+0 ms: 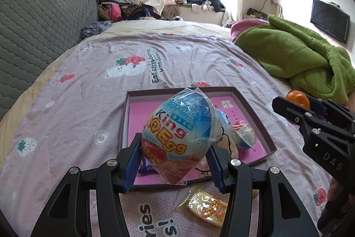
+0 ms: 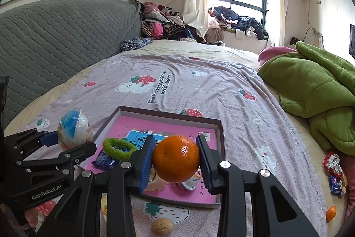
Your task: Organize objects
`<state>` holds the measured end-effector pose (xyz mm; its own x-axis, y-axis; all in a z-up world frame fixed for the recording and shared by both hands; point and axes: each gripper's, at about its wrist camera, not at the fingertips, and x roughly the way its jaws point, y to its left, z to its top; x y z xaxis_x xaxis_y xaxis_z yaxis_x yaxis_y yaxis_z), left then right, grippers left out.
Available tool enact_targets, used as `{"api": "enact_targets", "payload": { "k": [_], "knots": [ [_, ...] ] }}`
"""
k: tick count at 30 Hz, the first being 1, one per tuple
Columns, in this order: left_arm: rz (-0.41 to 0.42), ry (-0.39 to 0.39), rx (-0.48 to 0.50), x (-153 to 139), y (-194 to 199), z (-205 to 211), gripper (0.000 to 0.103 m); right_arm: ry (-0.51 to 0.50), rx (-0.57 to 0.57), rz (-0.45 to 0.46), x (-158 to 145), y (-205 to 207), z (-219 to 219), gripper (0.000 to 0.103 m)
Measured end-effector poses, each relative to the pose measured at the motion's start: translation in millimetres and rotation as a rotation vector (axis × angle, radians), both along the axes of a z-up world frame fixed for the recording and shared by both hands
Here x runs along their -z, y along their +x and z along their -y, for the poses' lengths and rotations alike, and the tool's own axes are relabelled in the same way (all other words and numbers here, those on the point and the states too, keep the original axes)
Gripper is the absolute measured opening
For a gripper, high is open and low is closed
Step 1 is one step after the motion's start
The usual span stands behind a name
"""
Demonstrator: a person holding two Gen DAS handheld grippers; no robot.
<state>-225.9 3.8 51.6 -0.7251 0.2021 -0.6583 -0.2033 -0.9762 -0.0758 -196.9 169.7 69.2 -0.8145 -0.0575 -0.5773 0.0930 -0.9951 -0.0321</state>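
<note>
Your left gripper (image 1: 175,161) has its fingers (image 1: 133,161) spread fairly wide and pressed on the lower half of the wrapped toy egg (image 1: 179,137), low centre of the left wrist view. The loose, crinkled film around it is slick, so the egg could slide inside its wrapper or tip forward if you jolt it. Your right gripper (image 2: 176,159) has its fingers (image 2: 146,161) about half closed on the orange (image 2: 176,158), low centre of the right wrist view; the fruit is round and glossy and gripped only at two small spots on its sides, so a twist could roll it out. Both loads hang over the near part of the shallow pink box (image 2: 218,126) on the bed (image 2: 199,86), which already holds a green ring (image 2: 118,148) and small wrapped sweets. Releasing from too high could bounce the orange over the low wall. The two grippers are close together, so they could knock each other. The egg is blue above, red and white below, with bold lettering. A walnut (image 2: 162,227) and a yellow packet (image 1: 207,207) lie outside the box.
</note>
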Motion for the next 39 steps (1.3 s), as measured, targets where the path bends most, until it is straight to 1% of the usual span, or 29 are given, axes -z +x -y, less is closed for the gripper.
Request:
{"api": "enact_targets", "payload": {
  "k": [11,20,34,39],
  "knots": [
    [0.057,-0.021,0.002,32,-16,-4,0.056,-0.010,-0.005,0.051,29,-23,6,0.038],
    [0.089,-0.036,0.011,54,-25,-8,0.056,-0.016,-0.040,0.097,52,-41,18,0.038],
    [0.125,-0.051,0.022,77,-40,-13,0.056,0.005,-0.048,0.180,90,-69,25,0.038],
    [0.110,-0.078,0.026,79,-41,-17,0.056,0.005,-0.039,0.206,101,-76,25,0.038]
  ]
}}
